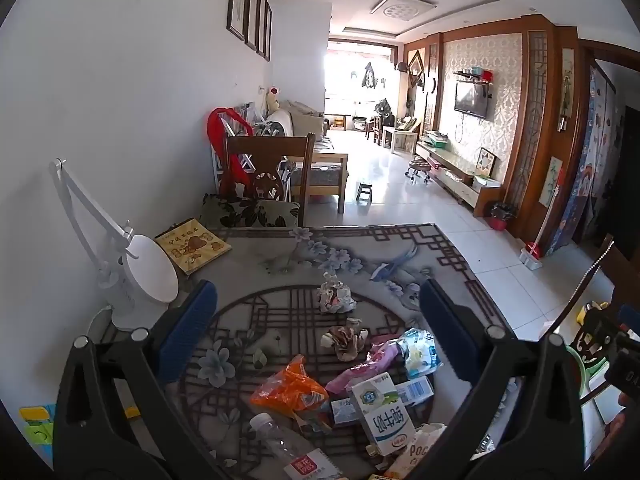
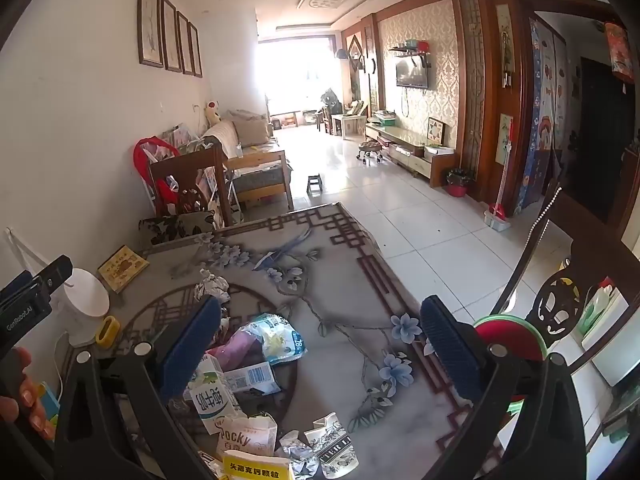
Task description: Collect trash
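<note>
- White plaster wall (image 1: 120, 80) carrying four dark-framed pictures (image 1: 250, 8).
- Glossy pale tiled floor (image 2: 400, 208).
- Dark wooden chair (image 1: 270, 168) behind the floral tabletop (image 2: 340, 280).
- Bright far window (image 2: 288, 76).

milk carton (image 1: 378, 414) on table (image 1: 400, 248) | lamp (image 1: 148, 276) left | chair (image 1: 268, 172) behind

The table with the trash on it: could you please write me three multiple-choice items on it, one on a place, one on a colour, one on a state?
1. Where does the white desk lamp stand on the table?
A. by the wall
B. on the floor-side edge
C. amid the trash

2. What colour is the crumpled plastic bag beside the milk carton?
A. green
B. orange
C. black

3. How is the left gripper?
A. shut on the carton
B. shut on nothing
C. open

Key: 1 A, the lamp stands by the white wall; 2 B, the bag is plainly orange; 3 C, its blue pads stand wide apart, holding nothing.
</note>
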Motion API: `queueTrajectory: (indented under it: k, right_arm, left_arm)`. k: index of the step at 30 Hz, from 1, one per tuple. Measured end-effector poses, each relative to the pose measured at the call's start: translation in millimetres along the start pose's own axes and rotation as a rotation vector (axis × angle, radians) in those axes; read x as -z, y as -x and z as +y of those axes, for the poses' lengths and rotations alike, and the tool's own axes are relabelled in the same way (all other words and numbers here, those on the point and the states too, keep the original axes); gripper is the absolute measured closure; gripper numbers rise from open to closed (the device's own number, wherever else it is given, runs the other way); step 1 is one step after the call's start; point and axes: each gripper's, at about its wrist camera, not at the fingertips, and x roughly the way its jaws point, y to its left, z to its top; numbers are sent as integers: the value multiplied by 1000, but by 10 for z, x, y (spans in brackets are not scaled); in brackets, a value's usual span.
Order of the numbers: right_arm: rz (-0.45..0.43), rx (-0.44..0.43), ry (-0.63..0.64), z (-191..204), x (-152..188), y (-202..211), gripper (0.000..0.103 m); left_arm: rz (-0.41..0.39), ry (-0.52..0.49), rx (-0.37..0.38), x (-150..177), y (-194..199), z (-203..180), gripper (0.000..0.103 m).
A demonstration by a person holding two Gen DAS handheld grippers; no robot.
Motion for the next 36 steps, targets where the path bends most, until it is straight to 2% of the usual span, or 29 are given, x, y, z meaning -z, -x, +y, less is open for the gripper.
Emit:
queueTrajectory:
  k: [23,24,36]
  right_arm:
    - [5,3,2,4,47,-10,7]
    - [5,3,2,-5,65,-7,7]
    - [14,2,7,-11,124,-7,7]
  left_arm:
    - [3,1,0,41,-40,22,4]
    - [4,0,1,140,-64,12,4]
    - [16,0,-1,242,-150,8,4]
